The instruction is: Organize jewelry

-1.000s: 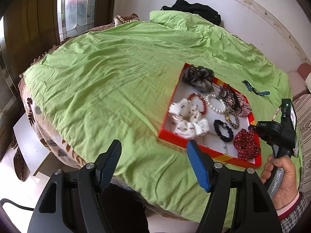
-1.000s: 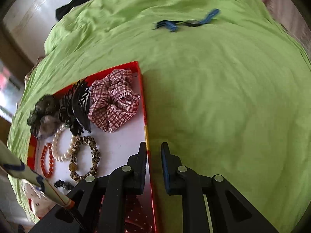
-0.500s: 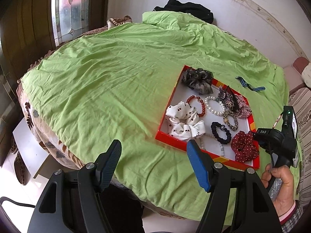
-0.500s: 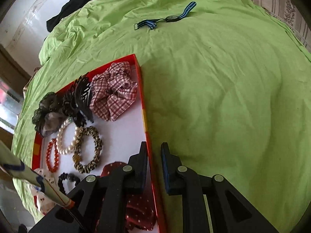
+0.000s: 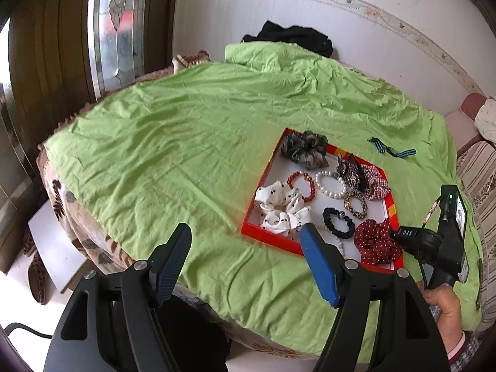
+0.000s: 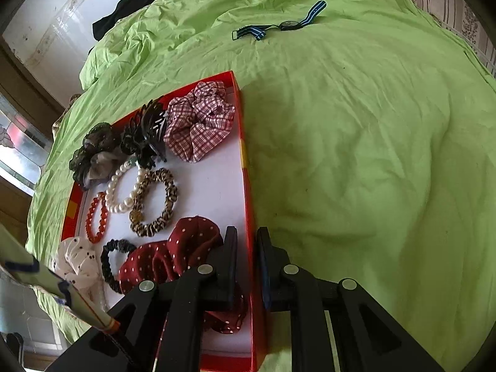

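With nothing between them, the left gripper (image 5: 245, 251)'s jaws are opening over the green bedspread (image 5: 173, 142) short of the red tray (image 5: 266, 238) of bracelets and scrunchies, while the right gripper (image 6: 246, 257) hangs nearly closed and empty over the tray's edge, so the next move is probably a reach for the striped watch (image 6: 279, 26) lying well beyond the tray.

We see a wrinkled green bedsheet (image 5: 192, 142) over the bed, a patterned blanket (image 5: 71, 217) showing at its edge, black clothing (image 5: 294, 35) heaped against the tiled wall (image 5: 279, 6), and a frosted window (image 5: 119, 28) beside it.
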### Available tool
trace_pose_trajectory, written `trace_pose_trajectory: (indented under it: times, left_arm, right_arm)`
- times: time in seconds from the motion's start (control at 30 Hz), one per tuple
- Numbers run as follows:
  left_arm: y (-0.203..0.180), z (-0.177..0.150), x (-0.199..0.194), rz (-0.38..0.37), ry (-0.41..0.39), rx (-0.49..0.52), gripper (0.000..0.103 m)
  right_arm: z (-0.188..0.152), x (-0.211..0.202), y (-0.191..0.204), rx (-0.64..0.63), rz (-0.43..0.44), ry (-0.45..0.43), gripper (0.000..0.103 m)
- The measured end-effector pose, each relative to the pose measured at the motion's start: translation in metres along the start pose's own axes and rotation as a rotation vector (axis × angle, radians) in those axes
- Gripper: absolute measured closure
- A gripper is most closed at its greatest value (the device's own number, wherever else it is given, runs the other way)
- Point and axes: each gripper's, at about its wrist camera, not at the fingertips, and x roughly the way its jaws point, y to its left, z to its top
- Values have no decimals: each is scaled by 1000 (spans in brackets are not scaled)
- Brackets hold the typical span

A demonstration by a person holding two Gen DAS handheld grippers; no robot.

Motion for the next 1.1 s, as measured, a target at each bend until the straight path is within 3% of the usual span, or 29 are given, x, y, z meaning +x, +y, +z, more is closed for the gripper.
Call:
trace_pose_trajectory:
  times: [0.37,0.43,0.47,0.57,0.63,0.67,0.8,0.93,1.1]
  left_arm:
    - [-19,1,-27,40,-104,68,26]
    - [-21,1,-33,63,-135,71,21]
    - [-21,2,-38,83,-164,72,14]
    - [-20,4,-53,153,-250,60,9]
    - [-21,5,-67,217,-325,53,7]
    - [-22,5,-74,243,-363,48,1]
    - [-28,8,-100,296,-490,15,0]
    - [-38,10,-116,214,-543,56,0]
    - [-46,8,-116,109,-516,58,0]
  right_arm:
    - [-9,-5,1,-25,24,-1,88]
    - [-6,-8,-4,-5,60,-8,87]
    - [-5,-12,-8,2,65,-18,86]
    - [-1,-30,-17,-9,81,-59,76]
    - [-2,-47,-22,-42,78,-100,60]
    - [-3,-54,-23,-59,73,-115,56]
    - [-21,-89,-24,-169,49,-190,35]
    - [-39,-111,-23,-226,51,-227,23]
    - [-58,-127,-14,-300,30,-231,20]
